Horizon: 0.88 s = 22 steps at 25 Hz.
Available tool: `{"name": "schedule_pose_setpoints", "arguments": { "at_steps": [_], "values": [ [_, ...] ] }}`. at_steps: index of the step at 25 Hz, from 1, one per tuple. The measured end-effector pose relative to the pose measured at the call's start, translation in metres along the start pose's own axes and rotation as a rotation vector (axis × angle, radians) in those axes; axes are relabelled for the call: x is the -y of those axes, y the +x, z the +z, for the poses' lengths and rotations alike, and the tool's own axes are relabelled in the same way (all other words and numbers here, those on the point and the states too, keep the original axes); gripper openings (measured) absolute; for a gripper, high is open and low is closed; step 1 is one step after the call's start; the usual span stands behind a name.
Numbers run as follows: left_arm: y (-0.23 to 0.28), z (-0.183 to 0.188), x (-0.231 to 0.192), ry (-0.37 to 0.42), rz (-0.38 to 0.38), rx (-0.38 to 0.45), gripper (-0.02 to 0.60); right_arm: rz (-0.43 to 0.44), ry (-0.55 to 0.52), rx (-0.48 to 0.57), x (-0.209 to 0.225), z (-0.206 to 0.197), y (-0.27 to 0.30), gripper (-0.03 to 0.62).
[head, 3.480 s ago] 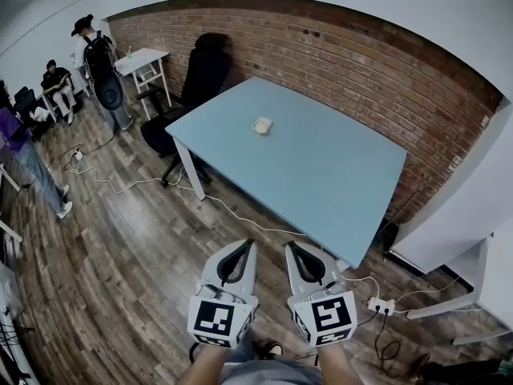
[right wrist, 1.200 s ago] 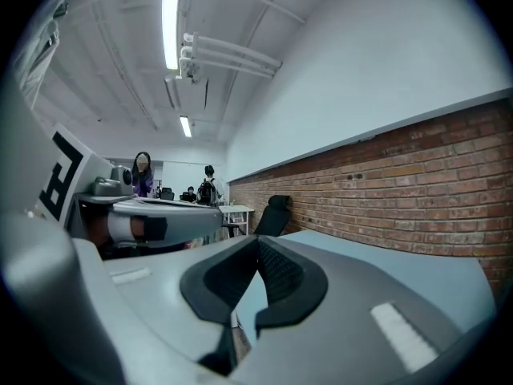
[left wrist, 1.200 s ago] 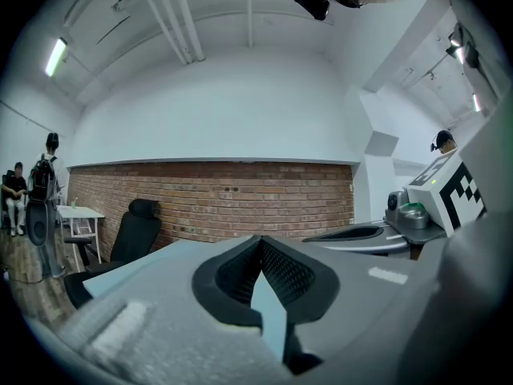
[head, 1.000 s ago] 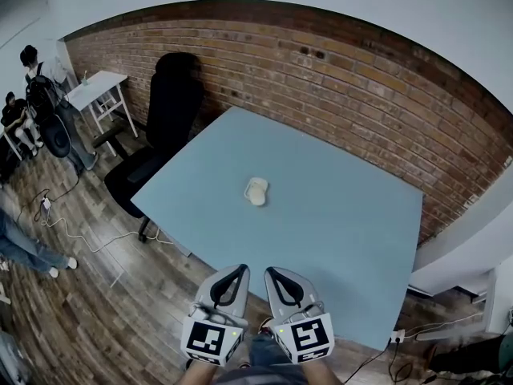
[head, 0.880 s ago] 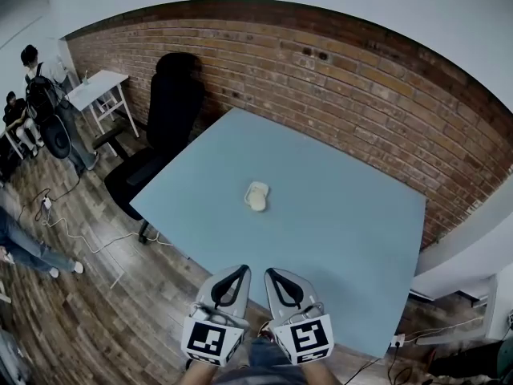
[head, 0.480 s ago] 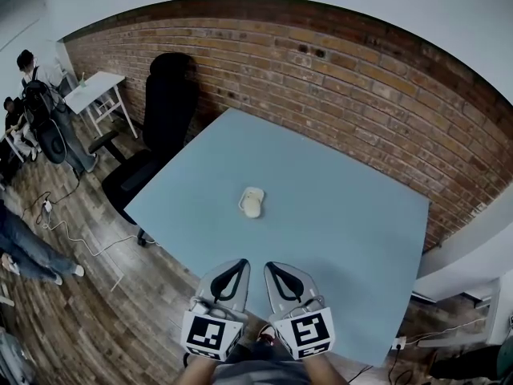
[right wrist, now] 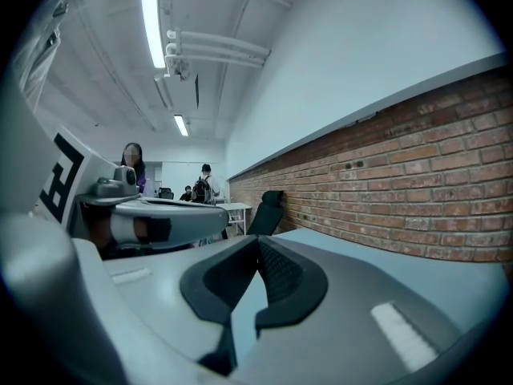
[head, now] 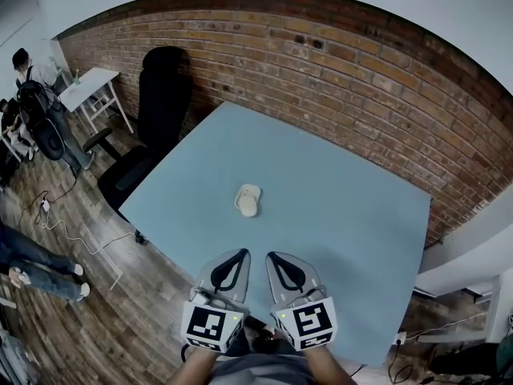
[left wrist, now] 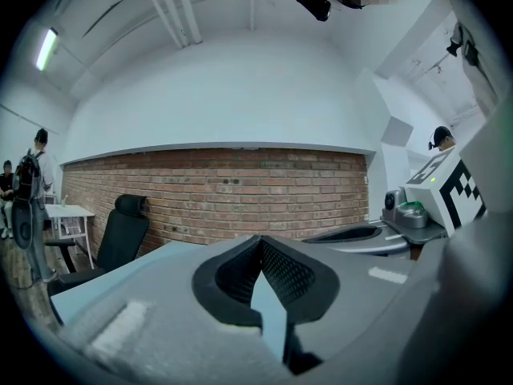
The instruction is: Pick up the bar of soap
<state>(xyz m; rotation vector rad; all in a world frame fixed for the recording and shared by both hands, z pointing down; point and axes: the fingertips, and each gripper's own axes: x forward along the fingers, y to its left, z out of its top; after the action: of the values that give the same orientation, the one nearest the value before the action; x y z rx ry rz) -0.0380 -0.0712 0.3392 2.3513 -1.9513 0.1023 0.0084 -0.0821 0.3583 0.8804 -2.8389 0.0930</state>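
opening the right gripper [head: 273, 256], now closed and empty like the left gripper [head: 240, 253], should come before straddling the bar of soap [head: 248, 200] on the table [head: 345, 215].

We cannot resolve detail on the soap bar [head: 248, 200]; at 9 o'clock, the frame edge crops a bystander [head: 34, 255] to the legs.

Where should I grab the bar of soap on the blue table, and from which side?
Probably across its short width, at the middle. The bar of soap lies flat on the table, its long axis pointing roughly away from you, so come from above on the near side.
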Motion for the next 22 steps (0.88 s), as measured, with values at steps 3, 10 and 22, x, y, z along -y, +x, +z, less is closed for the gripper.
{"name": "schedule_pose_setpoints", "arguments": {
  "at_steps": [3,10,22],
  "values": [
    [0.010,0.001,-0.011,-0.010,0.002,-0.009,0.003,-0.005,-0.003,-0.003,0.006,-0.002,0.014,0.003],
    [0.039,-0.007,-0.043,-0.015,-0.025,-0.027,0.003,-0.023,0.012,-0.040,0.017,-0.010,0.051,0.003],
    [0.099,-0.046,-0.106,0.007,-0.112,-0.109,0.003,-0.141,0.066,-0.131,0.041,-0.039,0.129,0.003]
  ]
}}
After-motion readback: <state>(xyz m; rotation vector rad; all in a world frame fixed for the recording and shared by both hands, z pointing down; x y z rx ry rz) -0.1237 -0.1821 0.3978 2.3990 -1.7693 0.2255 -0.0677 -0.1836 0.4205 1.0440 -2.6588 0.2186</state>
